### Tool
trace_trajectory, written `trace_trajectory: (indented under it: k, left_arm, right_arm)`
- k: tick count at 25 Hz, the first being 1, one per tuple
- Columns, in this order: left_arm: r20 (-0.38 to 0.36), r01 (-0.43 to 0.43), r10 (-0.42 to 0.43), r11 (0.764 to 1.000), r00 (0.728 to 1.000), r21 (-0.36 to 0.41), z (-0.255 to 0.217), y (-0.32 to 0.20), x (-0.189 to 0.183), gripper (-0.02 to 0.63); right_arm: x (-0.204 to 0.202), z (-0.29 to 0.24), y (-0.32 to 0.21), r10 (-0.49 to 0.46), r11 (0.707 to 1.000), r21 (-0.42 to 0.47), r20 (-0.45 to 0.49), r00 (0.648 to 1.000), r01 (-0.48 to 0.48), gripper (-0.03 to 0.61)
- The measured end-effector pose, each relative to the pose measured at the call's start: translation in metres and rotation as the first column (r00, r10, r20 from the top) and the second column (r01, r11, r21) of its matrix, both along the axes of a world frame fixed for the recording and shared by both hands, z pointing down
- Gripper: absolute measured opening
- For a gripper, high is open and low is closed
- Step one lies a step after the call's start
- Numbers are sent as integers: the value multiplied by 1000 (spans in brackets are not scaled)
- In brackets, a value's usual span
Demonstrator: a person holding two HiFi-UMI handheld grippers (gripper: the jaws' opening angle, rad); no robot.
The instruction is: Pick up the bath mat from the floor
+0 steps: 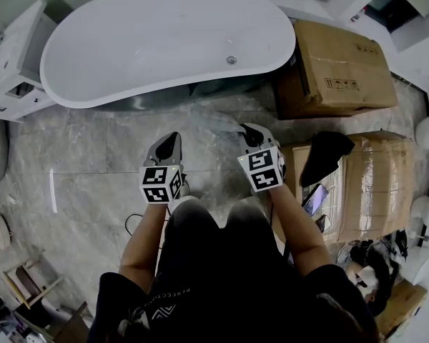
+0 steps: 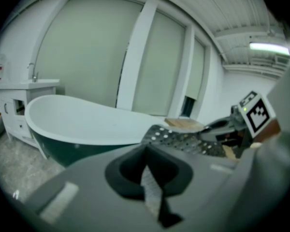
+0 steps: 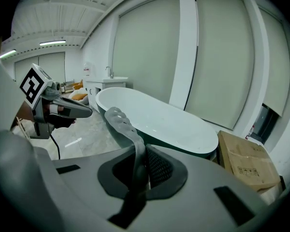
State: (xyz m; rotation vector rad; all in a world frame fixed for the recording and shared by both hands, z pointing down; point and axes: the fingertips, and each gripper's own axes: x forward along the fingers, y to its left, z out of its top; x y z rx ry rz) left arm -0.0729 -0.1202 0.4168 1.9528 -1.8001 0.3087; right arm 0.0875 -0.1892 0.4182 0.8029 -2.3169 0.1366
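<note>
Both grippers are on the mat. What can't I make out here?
- Grey perforated rubbery bath mat: hanging lower edge hidden by the left gripper and right gripper housings in their views.
- Head view: mat outline lost against the grey marble floor.
- Floor clearance: shown nowhere.

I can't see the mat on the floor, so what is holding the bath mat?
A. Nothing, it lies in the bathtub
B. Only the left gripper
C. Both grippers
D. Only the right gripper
C: the left gripper and the right gripper each have their jaws shut on an edge of the bath mat, which stretches between them.
</note>
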Motion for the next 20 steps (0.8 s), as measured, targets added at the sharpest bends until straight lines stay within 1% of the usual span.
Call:
trace_trajectory:
  k: [3, 6, 8, 11, 15, 20]
  left_arm:
    - [-2, -8, 8, 1000, 1000, 2, -2, -2, 4, 5]
    - [-20, -7, 7, 1000, 1000, 4, -4, -3, 6, 5]
    - [-31, -8, 8, 1000, 999, 11, -6, -5, 6, 5]
    - [-29, -15, 15, 1000, 999, 20, -9, -7, 7, 5]
    - [-38, -4, 5, 1000, 999, 24, -12, -5, 6, 5]
    - [-46, -3, 5, 999, 999, 35, -18, -2, 3, 5]
  right_arm:
    - [4, 0, 1, 14, 1000, -8, 10, 1000, -14, 9]
    - [7, -3, 3, 19, 1000, -17, 20, 1000, -19, 9]
    - [7, -6, 5, 19, 1000, -17, 27, 999, -18, 9]
    - [8, -9, 7, 13, 1000, -17, 32, 999, -13, 9]
    - [7, -9, 10, 7, 1000, -14, 40, 999, -7, 9]
    - [2, -11, 16, 6, 1000, -27, 45, 999, -5, 9]
